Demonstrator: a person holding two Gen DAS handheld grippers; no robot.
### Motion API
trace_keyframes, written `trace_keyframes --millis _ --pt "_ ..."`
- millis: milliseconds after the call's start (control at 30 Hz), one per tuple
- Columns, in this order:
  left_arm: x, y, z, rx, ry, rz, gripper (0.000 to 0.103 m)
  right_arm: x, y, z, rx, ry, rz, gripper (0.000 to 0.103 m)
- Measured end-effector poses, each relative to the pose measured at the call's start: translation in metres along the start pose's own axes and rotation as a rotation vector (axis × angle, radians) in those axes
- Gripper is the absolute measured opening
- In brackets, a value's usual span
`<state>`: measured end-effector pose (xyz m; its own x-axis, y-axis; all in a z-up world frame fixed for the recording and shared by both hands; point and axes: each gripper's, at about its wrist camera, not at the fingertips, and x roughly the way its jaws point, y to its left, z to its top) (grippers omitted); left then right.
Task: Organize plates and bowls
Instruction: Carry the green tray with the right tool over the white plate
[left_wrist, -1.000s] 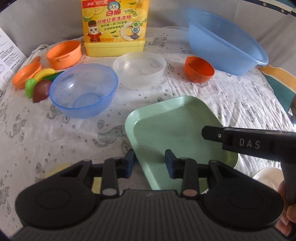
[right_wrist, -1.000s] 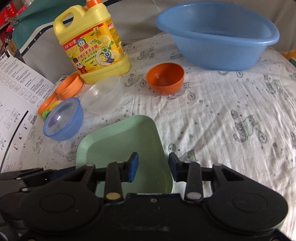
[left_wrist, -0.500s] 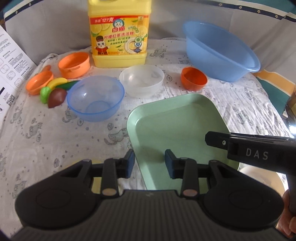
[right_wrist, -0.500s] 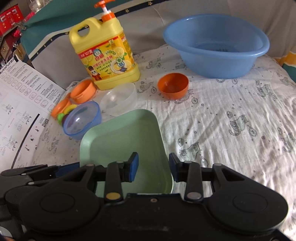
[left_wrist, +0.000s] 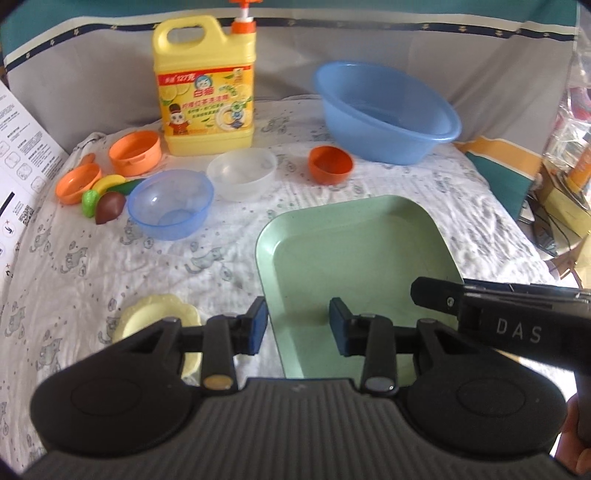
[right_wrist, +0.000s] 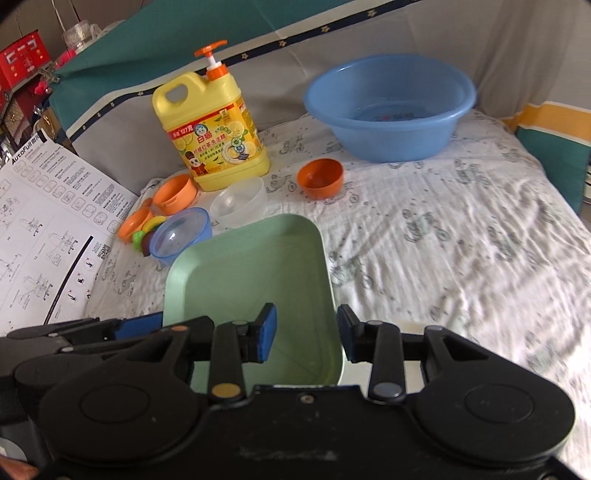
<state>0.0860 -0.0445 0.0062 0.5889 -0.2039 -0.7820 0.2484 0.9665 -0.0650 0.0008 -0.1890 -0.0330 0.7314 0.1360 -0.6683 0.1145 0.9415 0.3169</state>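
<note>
A green square plate (left_wrist: 354, 258) (right_wrist: 251, 273) lies on the cloth just ahead of both grippers. My left gripper (left_wrist: 298, 325) is open and empty above the plate's near left edge. My right gripper (right_wrist: 306, 334) is open and empty above the plate's near right edge. Farther back stand a blue clear bowl (left_wrist: 170, 204) (right_wrist: 183, 236), a clear white bowl (left_wrist: 242, 174) (right_wrist: 239, 201) and a small orange bowl (left_wrist: 330, 164) (right_wrist: 320, 178). A pale yellow plate (left_wrist: 155, 321) lies under the left gripper's left finger.
A big blue basin (left_wrist: 384, 110) (right_wrist: 389, 107) and a yellow detergent jug (left_wrist: 207, 88) (right_wrist: 216, 129) stand at the back. Orange cups (left_wrist: 135, 152) and toy fruit (left_wrist: 107, 201) lie at the far left, next to a printed sheet (right_wrist: 48, 229).
Both grippers have pulled back and risen, so the bowls, jug and basin look smaller and farther away. Both stay open. The yellow plate has come into the left view.
</note>
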Motion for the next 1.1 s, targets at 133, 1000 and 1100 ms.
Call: trace_keyframes --millis 133,1000,1100 --pt "-0.011 -0.016 -0.009 0.029 -0.004 -0.011 0.036 -0.019 -0.008 -0.013 0.015 -0.005 -0.014 0.036" --pt "-0.006 -0.089 -0.058 0.215 0.034 -0.066 0.038 -0.058 -0.068 -0.073 0.098 0.001 -0.080 0.036" --pt "0.001 -0.092 -0.062 0.225 0.047 -0.064 0.038 -0.052 -0.073 -0.077 0.104 0.013 -0.085 0.036"
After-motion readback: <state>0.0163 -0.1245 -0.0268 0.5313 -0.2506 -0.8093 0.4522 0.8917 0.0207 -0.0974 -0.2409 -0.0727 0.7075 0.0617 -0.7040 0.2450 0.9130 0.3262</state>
